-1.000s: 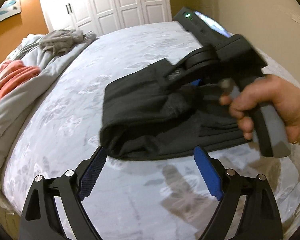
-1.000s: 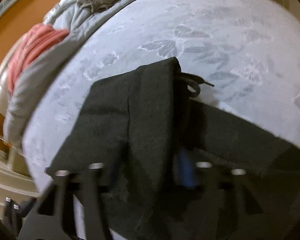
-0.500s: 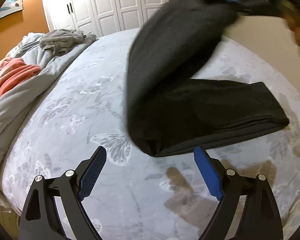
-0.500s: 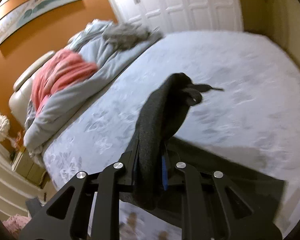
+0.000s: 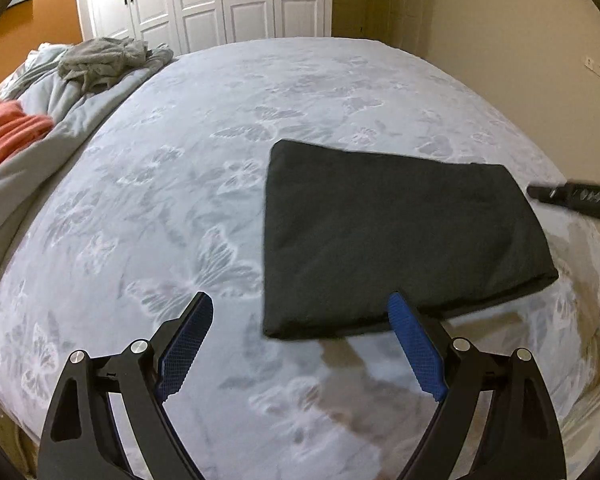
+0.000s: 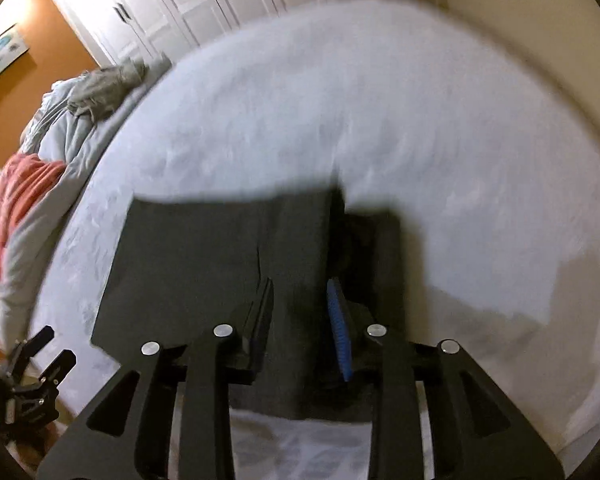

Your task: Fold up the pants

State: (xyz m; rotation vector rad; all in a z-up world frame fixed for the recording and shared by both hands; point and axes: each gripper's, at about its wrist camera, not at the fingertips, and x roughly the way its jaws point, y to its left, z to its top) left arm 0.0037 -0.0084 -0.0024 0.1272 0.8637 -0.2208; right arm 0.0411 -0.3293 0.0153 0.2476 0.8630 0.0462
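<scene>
Left gripper (image 5: 300, 344) hangs over the bed (image 5: 148, 200), fingers spread wide, nothing between them. Right gripper (image 6: 300, 320) has just been parting its fingers; the black pants (image 5: 388, 232) show in the gap, pads clear of the cloth. The pants lie folded flat on the bed's right side.

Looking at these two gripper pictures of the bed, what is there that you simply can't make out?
- Right gripper: motion blur in its own view hides whether it grips the pants; the left view's edge cuts it off.
- Layers inside the pants: covered by the top fold.
- Grey garment on the crumpled bedding: too bunched to identify.
- Bed pattern: blurred in the right view.
</scene>
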